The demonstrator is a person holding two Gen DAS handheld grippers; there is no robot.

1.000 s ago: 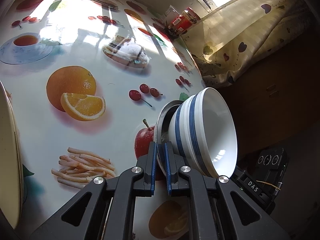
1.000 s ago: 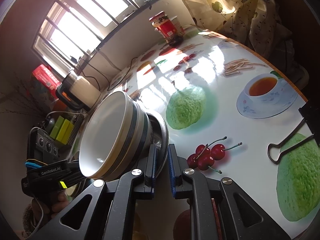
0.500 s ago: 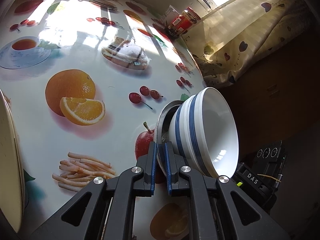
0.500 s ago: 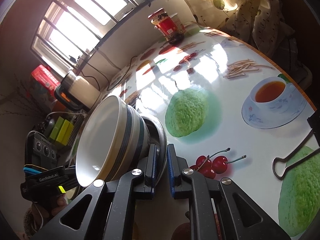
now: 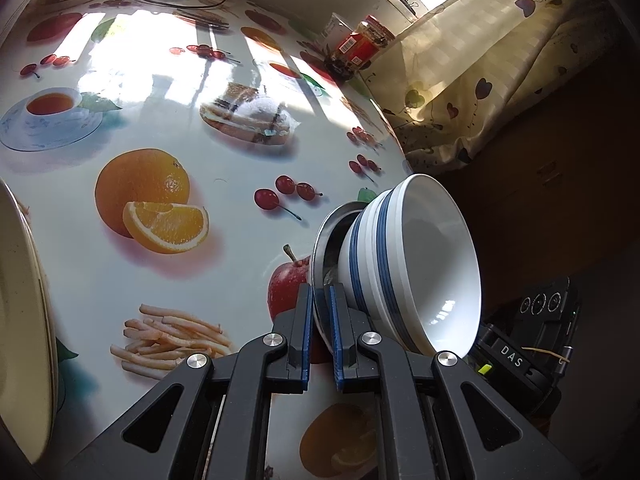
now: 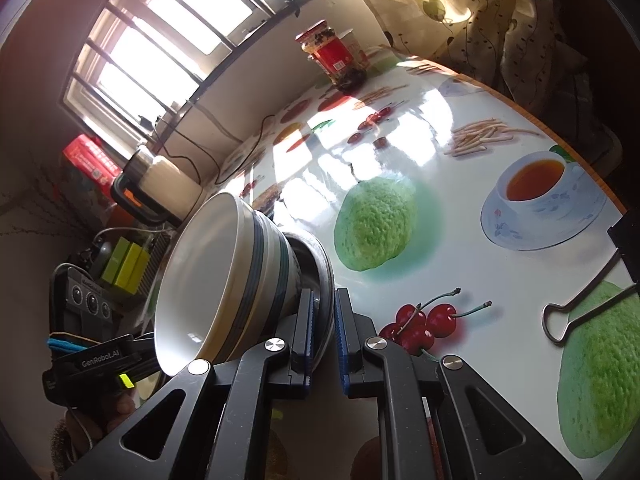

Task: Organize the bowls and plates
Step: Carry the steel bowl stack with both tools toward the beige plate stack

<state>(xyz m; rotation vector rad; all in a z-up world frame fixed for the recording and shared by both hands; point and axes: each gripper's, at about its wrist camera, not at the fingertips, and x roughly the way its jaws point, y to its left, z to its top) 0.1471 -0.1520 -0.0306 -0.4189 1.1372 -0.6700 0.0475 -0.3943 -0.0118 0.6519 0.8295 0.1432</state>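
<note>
While the metal plate [image 5: 320,248] is being pinched at opposite edges by the left gripper [image 5: 320,334] and the right gripper [image 6: 323,338], each pair of jaws pressed together on its thin rim, the blue-striped bowl [image 5: 420,264] is being carried on it above the fruit-printed table [image 5: 168,280]. Both are being held steeply tilted, so the bowl appears to be resting on the plate rather than gripped, though the contact is partly hidden. For the step to be done well, both grips are best kept firm, the plate levelled, and the two hands moved together, since any uneven pull is likely to let the bowl slide off. A cream plate [image 5: 24,320] is showing at the left edge of the left wrist view, and may be the stacking place. A binder clip [image 6: 580,312] is lying near the table's right edge, and a red jar [image 6: 334,56] is standing far off by the window; neither is blocking the way.
</note>
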